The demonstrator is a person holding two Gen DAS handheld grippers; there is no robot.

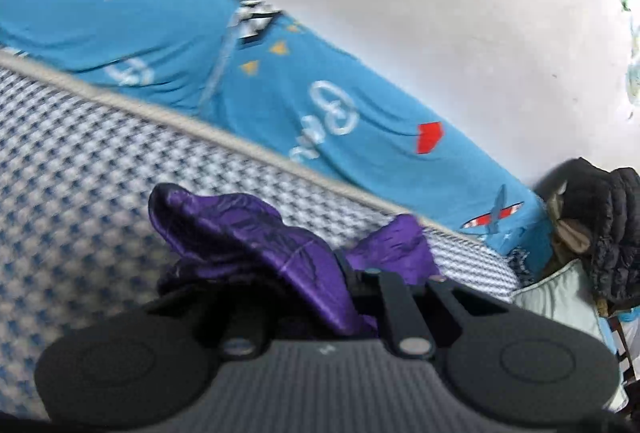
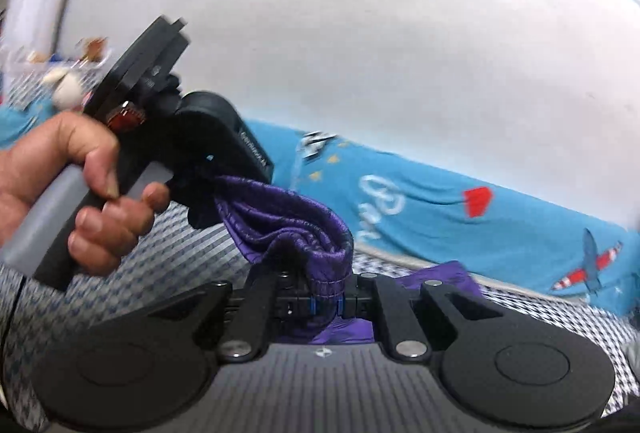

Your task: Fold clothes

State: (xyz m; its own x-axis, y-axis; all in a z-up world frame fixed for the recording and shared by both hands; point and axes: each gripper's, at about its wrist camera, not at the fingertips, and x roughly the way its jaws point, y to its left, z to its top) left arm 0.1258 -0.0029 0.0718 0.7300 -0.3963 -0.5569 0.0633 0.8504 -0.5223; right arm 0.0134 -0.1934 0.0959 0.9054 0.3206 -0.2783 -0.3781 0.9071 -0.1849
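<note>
**One purple garment, two claws**

One garment (image 2: 288, 221), purple, shiny and crumpled, hangs bunched between two claws above the bed (image 1: 80, 161). The right claw (image 2: 326, 291) pinches a gathered, stitched hem tight. The left claw (image 2: 208, 189), gripped by one hand (image 2: 76, 189), is clamped on the other end. A loose purple flap (image 1: 396, 249) lies near the bed's far edge, beside one blue patterned sheet (image 1: 280, 93) along the wall.

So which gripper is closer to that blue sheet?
Left, it seems: the left gripper sits ahead, toward the blue sheet; the right gripper hangs back. Both clamp the purple cloth.
</note>
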